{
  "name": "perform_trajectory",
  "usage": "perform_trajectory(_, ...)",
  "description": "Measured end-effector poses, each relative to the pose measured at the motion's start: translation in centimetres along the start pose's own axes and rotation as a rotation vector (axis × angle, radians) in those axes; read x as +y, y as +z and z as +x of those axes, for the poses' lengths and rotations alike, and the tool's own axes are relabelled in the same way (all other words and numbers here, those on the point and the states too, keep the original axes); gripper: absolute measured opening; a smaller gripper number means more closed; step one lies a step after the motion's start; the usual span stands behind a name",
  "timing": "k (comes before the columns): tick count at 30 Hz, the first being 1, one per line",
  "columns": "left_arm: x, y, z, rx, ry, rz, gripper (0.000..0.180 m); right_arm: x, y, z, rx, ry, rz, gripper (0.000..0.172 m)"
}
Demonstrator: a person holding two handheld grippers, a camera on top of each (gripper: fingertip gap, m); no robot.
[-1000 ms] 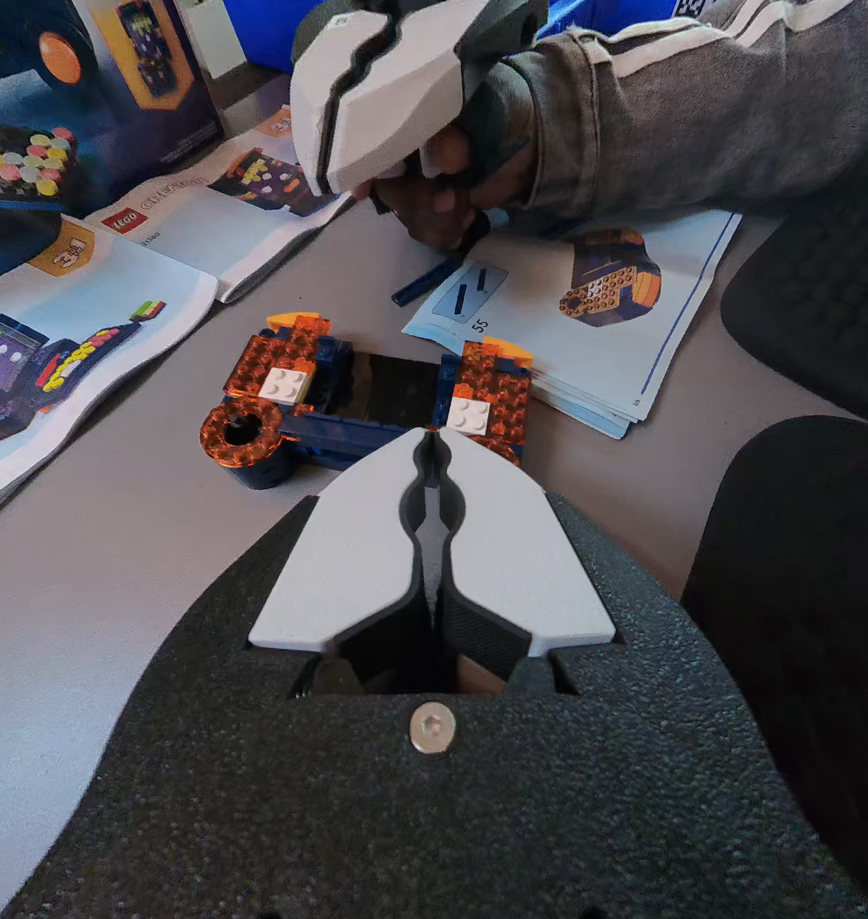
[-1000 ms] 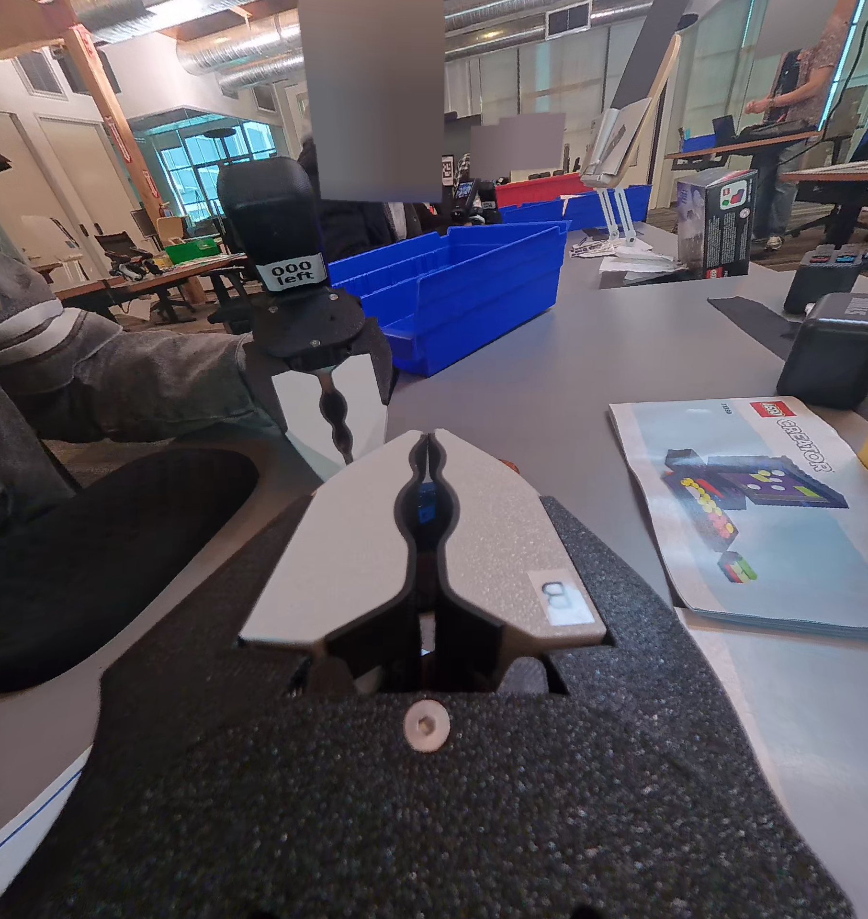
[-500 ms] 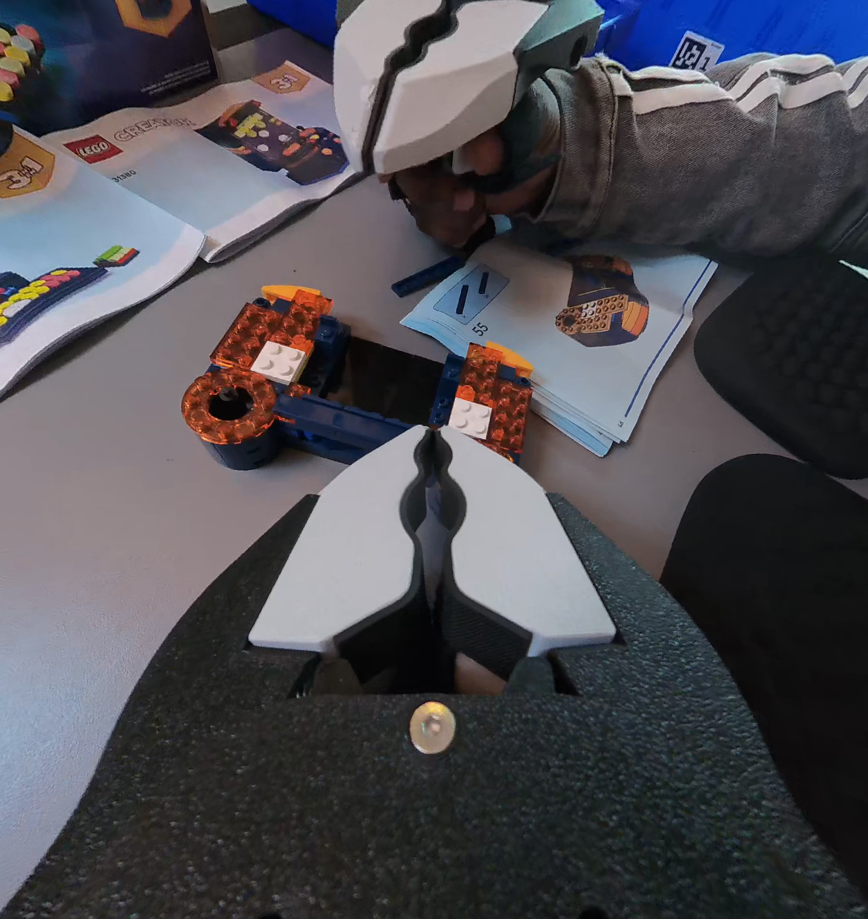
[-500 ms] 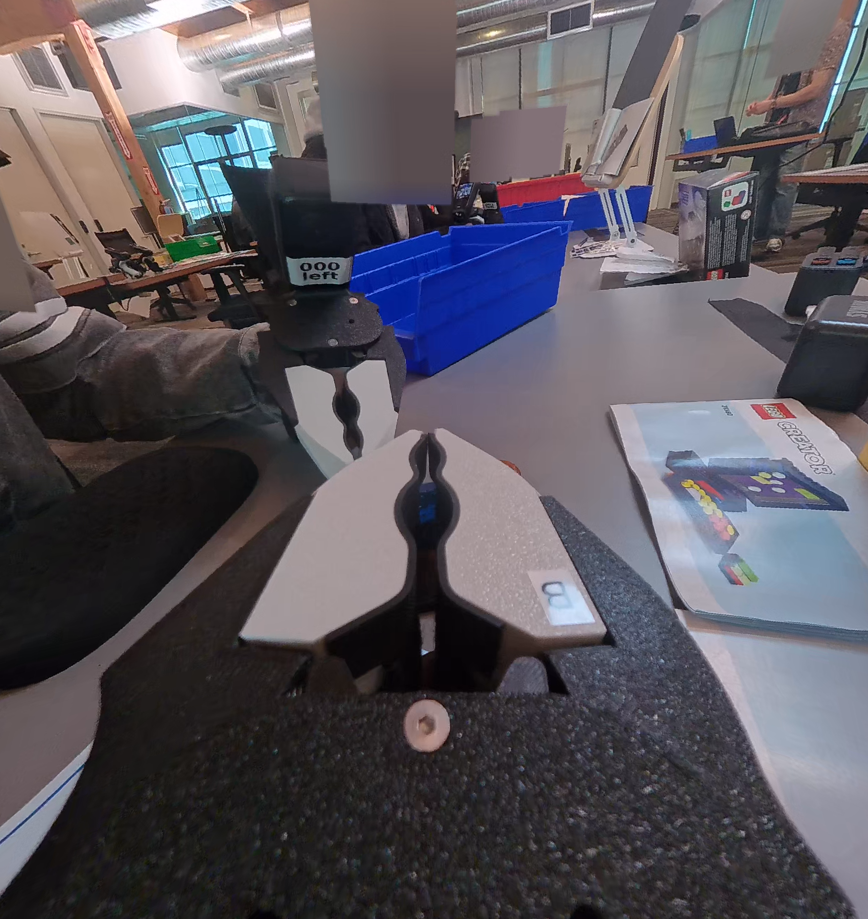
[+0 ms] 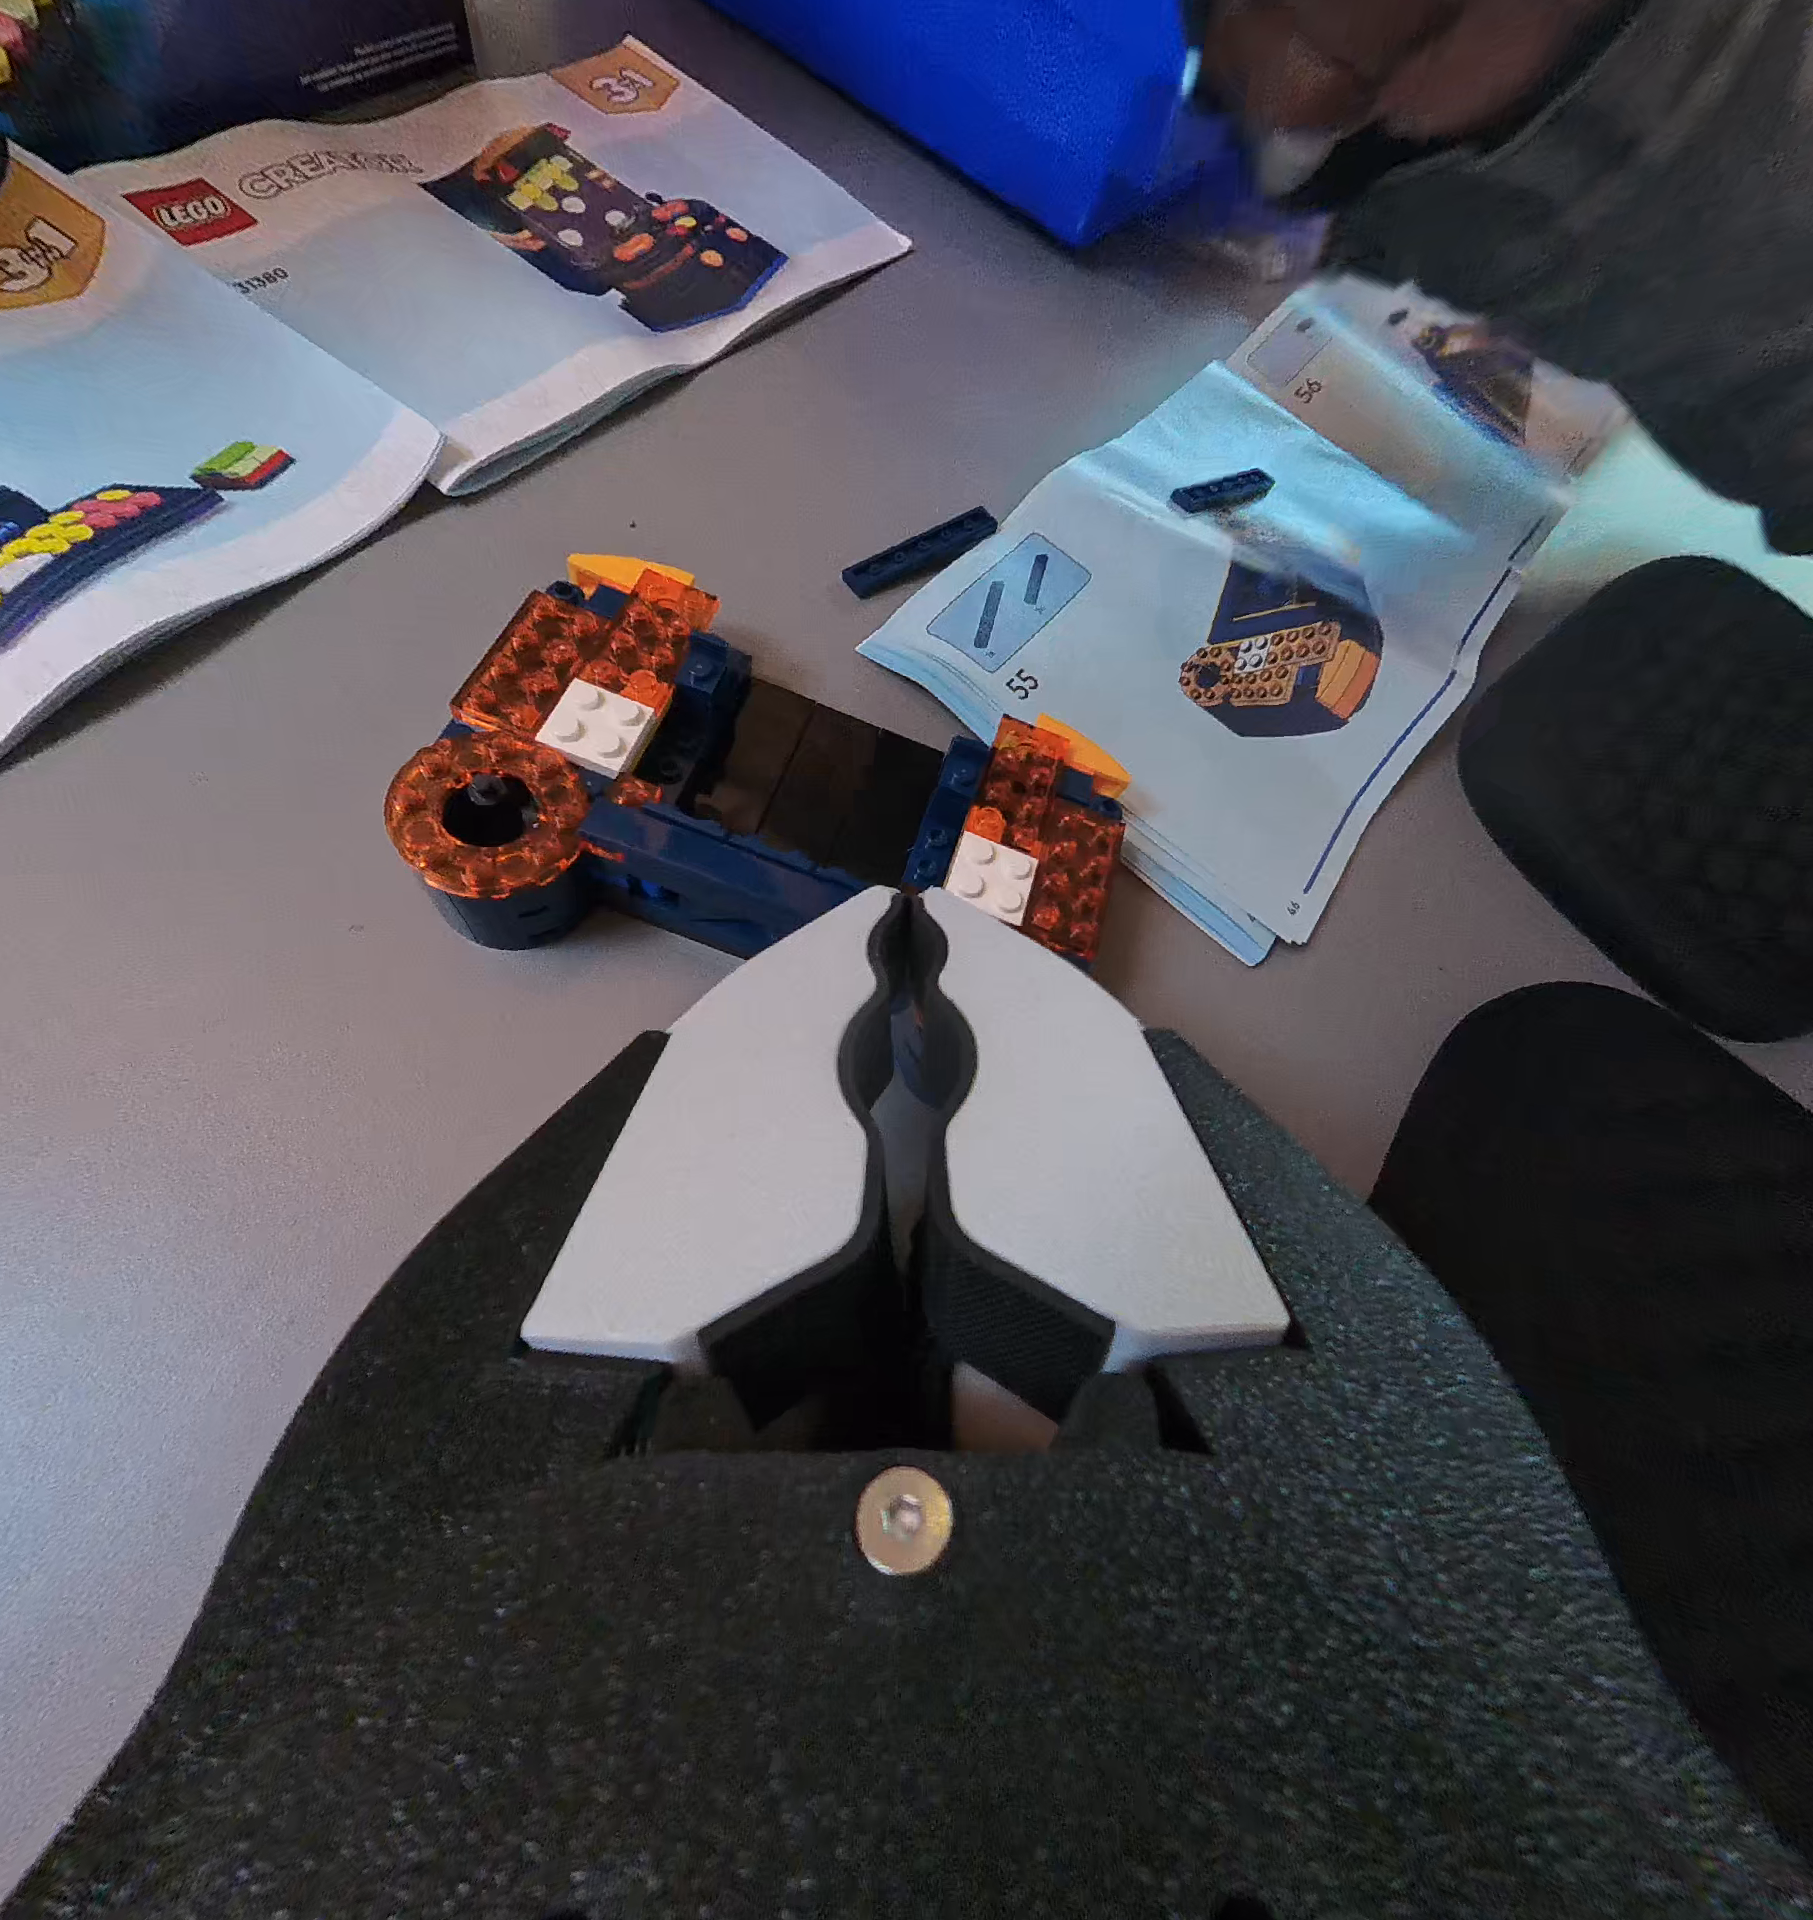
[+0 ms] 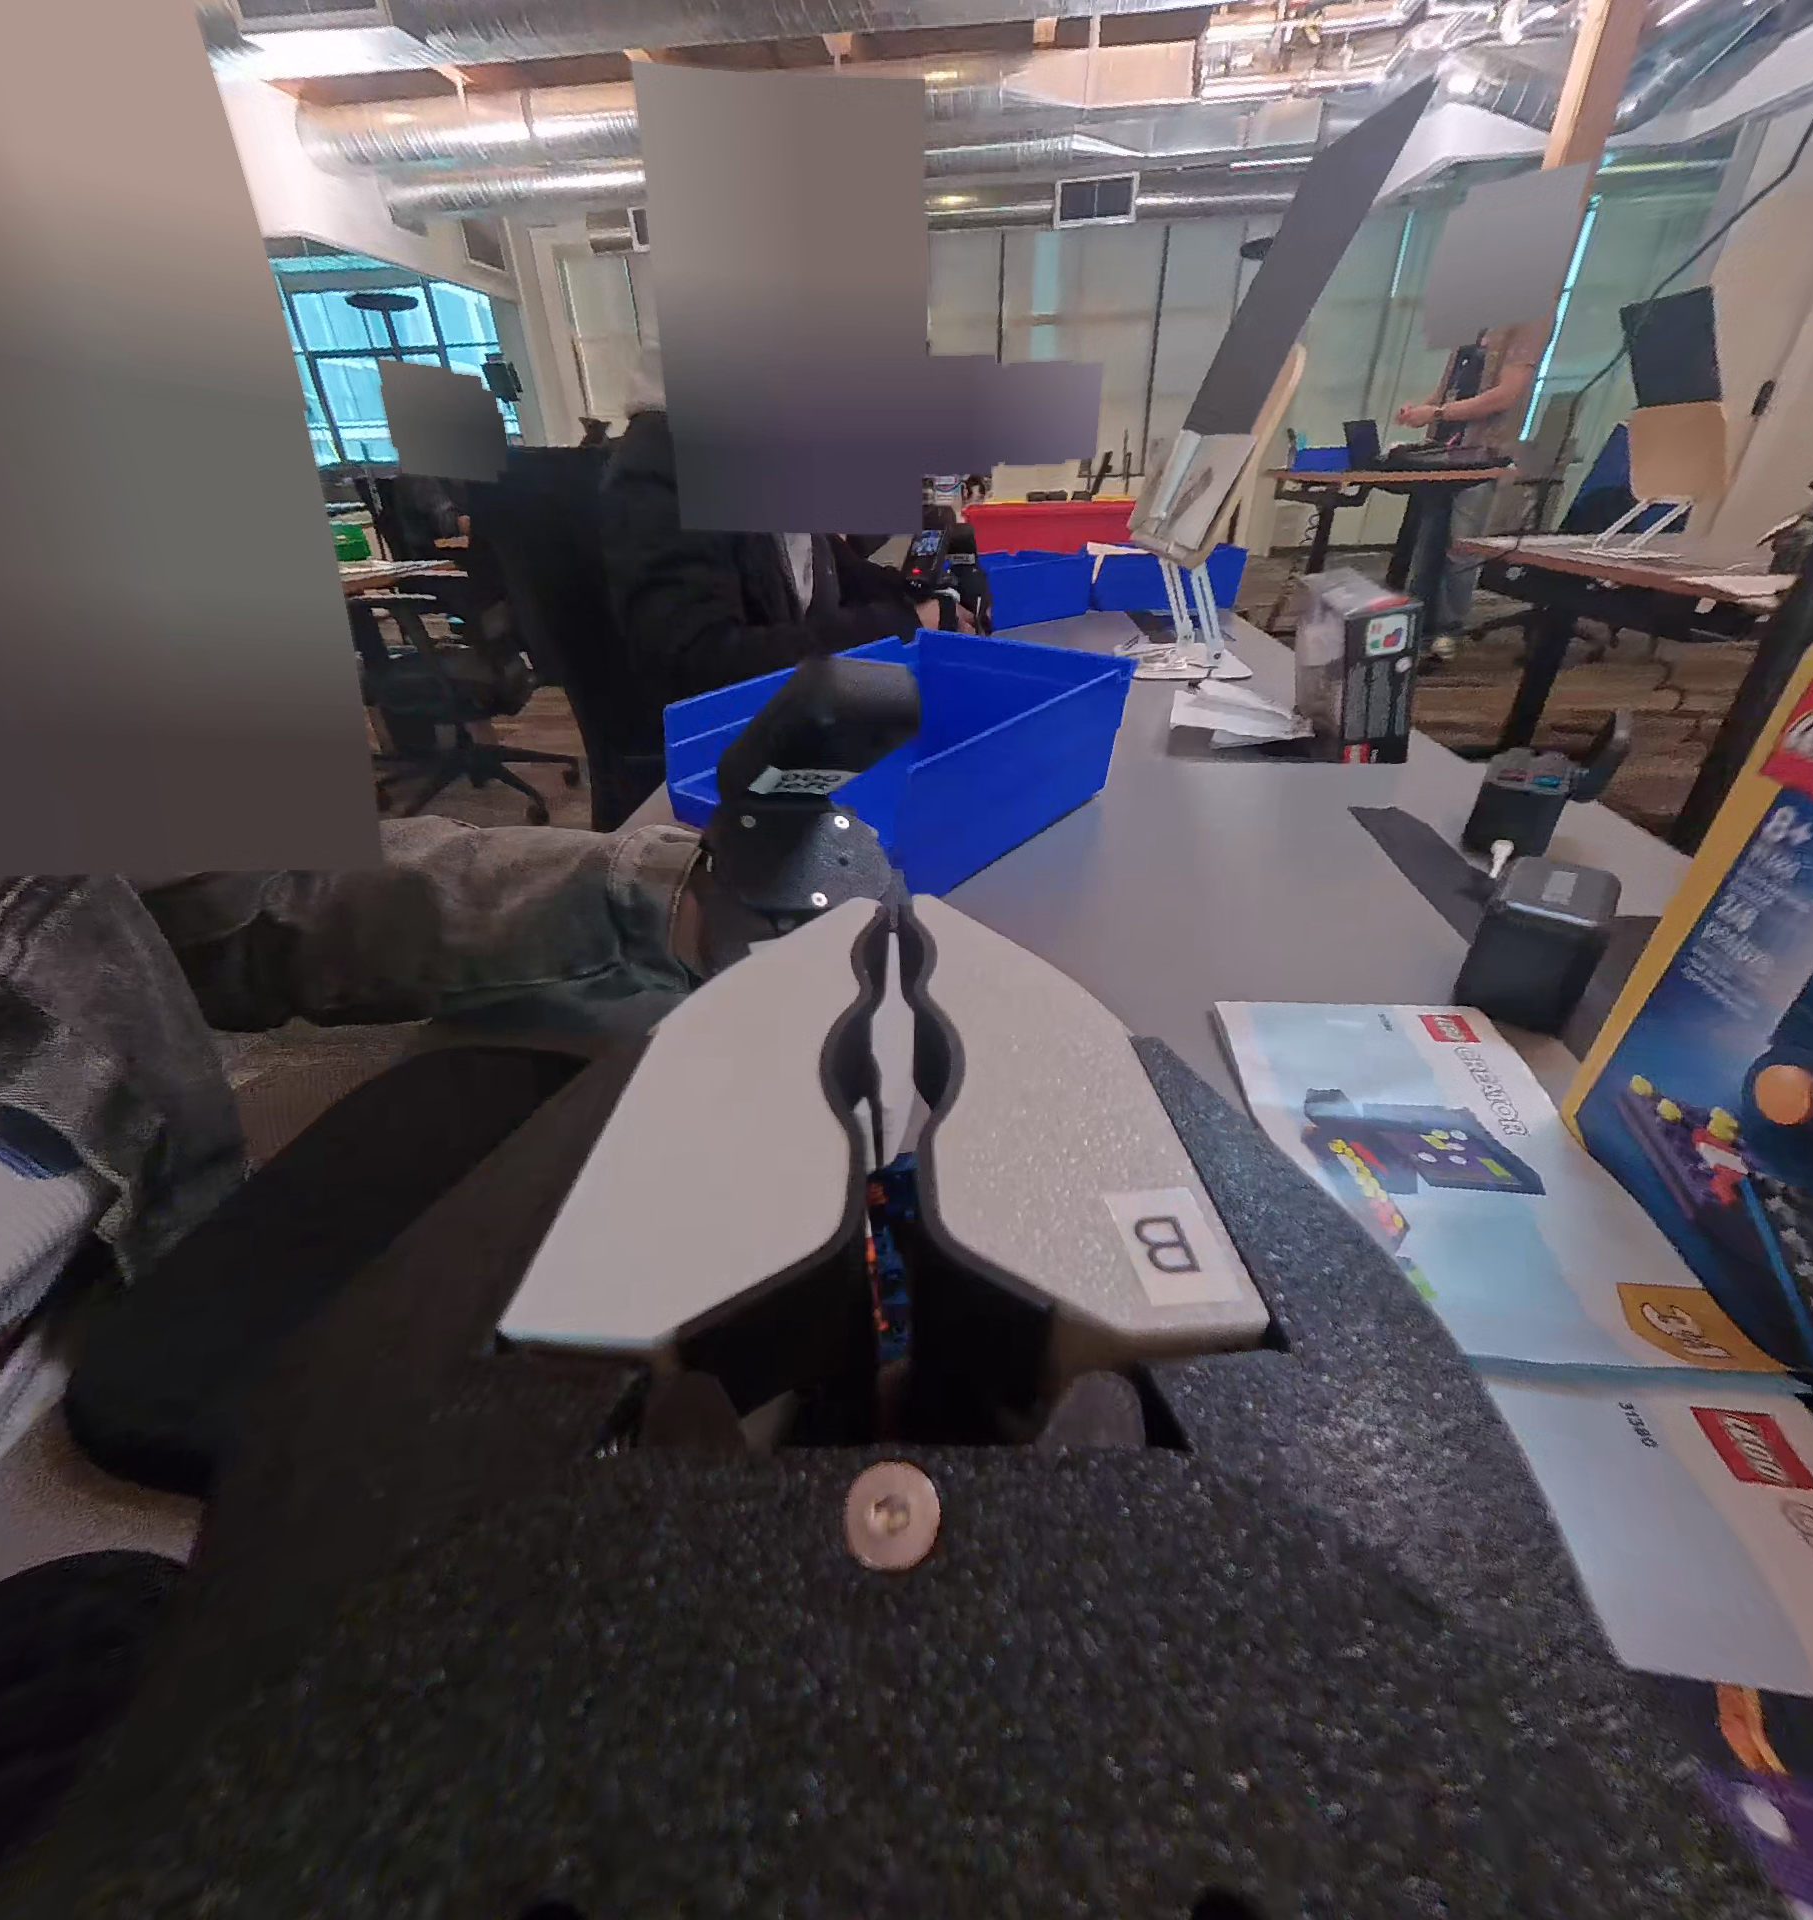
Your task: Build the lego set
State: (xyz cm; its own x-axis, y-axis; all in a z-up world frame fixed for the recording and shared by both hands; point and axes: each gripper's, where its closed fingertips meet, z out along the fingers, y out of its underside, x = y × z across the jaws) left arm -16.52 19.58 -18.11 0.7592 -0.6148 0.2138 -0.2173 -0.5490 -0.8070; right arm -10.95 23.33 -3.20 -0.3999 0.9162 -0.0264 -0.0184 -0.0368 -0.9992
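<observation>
- Brick model [image 5: 777, 790]: glossy plastic, partly see-through orange.
- Booklets [image 5: 1245, 623]: thin paper.
- Surface [image 5: 206, 987]: smooth, matt grey.
- Bin [image 6: 1006, 748]: shiny blue plastic.

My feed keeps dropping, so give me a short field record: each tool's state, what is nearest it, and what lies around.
left tool: shut, tips over the near edge of the orange and dark blue brick model
right tool: shut, holding nothing visible, raised above the grey table
loose parts: two dark blue plates
paper: open instruction booklet
behind: blue bin
</observation>
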Motion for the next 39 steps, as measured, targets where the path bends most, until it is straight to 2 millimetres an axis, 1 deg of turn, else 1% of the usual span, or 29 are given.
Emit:
perform_trajectory(2, 0.0, 0.0, 0.0, -0.014, 0.021, -0.026, 0.0, -1.5, -1.7, -1.4, 0.04, -0.041, -0.017, 0.002)
perform_trajectory(3, 0.0, 0.0, 0.0, -0.013, 0.022, -0.032, 0.0, -1.8, -2.8, -1.9, 0.071, -0.055, -0.045, 0.004)
perform_trajectory(4, 0.0, 0.0, 0.0, -0.009, 0.02, -0.035, 0.0, -1.7, -4.0, -2.3, 0.111, -0.062, -0.092, 0.007)
perform_trajectory(5, 0.0, 0.0, 0.0, -0.007, 0.021, -0.042, 0.0, -1.2, -5.4, -2.5, 0.161, -0.059, -0.155, 0.012)
perform_trajectory(6, 0.1, 0.0, 0.0, -0.009, 0.03, -0.055, 0.0, -0.1, -6.8, -2.7, 0.21, -0.047, -0.231, 0.015)
perform_trajectory(7, 0.1, 0.0, 0.0, -0.014, 0.043, -0.07, 0.0, 1.4, -8.5, -2.9, 0.257, -0.029, -0.314, 0.02)
perform_trajectory(9, 0.1, 0.0, 0.0, -0.027, 0.071, -0.103, 0.0, 5.1, -11.9, -3.7, 0.331, 0.032, -0.472, 0.024)
perform_trajectory(11, 0.0, -0.1, -0.1, -0.061, 0.125, -0.141, 0.0, 8.7, -14.4, -4.9, 0.367, 0.128, -0.553, 0.022)
perform_trajectory(13, 0.0, -0.3, -0.3, -0.127, 0.197, -0.169, 0.0, 11.9, -15.7, -6.1, 0.377, 0.223, -0.597, 0.022)
perform_trajectory(14, -0.5, -0.5, -0.1, -0.146, 0.208, -0.15, 0.0, 13.2, -16.1, -6.5, 0.376, 0.254, -0.632, 0.022)
perform_trajectory(15, -1.6, -0.7, 0.5, -0.153, 0.206, -0.091, 0.0, 14.1, -16.5, -6.7, 0.378, 0.268, -0.658, 0.022)
perform_trajectory(16, -2.9, -1.0, 1.2, -0.158, 0.205, -0.02, 0.0, 14.4, -16.7, -6.5, 0.393, 0.27, -0.66, 0.021)
perform_trajectory(19, -6.6, -1.9, 3.3, -0.205, 0.252, 0.18, 0.0, 14.3, -17.0, -5.8, 0.417, 0.281, -0.619, 0.02)
perform_trajectory(21, -7.8, -1.6, 5.9, -0.15, 0.276, 0.252, 0.0, 14.3, -17.3, -5.6, 0.416, 0.275, -0.624, 0.02)
perform_trajectory(23, -7.1, 0.0, 8.8, -0.034, 0.268, 0.219, 0.0, 14.4, -17.9, -5.6, 0.43, 0.27, -0.633, 0.021)
perform_trajectory(24, -6.6, 1.0, 9.9, 0.003, 0.256, 0.196, 0.001, 14.4, -18.3, -5.6, 0.44, 0.27, -0.633, 0.021)
perform_trajectory(25, -6.3, 2.0, 10.9, 0.032, 0.244, 0.19, 0.008, 14.0, -18.7, -5.6, 0.45, 0.27, -0.625, 0.02)
perform_trajectory(26, -6.2, 3.0, 12.0, 0.066, 0.242, 0.198, 0.008, 13.3, -19.1, -5.6, 0.456, 0.267, -0.612, 0.02)
perform_trajectory(28, -6.8, 4.4, 13.7, 0.109, 0.255, 0.254, 0.011, 11.0, -20.4, -5.0, 0.495, 0.252, -0.611, 0.02)
perform_trajectory(30, -7.9, 5.5, 14.7, 0.133, 0.265, 0.336, 0.017, 7.9, -22.6, -3.1, 0.579, 0.201, -0.65, 0.021)
perform_trajectory(32, -8.6, 6.1, 15.2, 0.154, 0.285, 0.414, 0.023, 5.1, -24.8, -0.9, 0.641, 0.155, -0.724, 0.022)
perform_trajectory(35, -9.1, 5.2, 16.3, 0.224, 0.295, 0.532, 0.024, 2.8, -28.0, 2.8, 0.71, 0.181, -0.877, 0.023)
perform_trajectory(36, -9.2, 4.8, 16.4, 0.233, 0.298, 0.566, 0.024, 2.6, -28.9, 4.0, 0.722, 0.214, -0.919, 0.023)
perform_trajectory(37, -9.2, 4.5, 16.3, 0.237, 0.3, 0.595, 0.023, 2.9, -29.7, 5.1, 0.722, 0.263, -0.964, 0.023)
perform_trajectory(39, -9.1, 4.3, 16.4, 0.267, 0.286, 0.616, 0.023, 4.7, -31.2, 6.7, 0.706, 0.408, -1.053, 0.023)
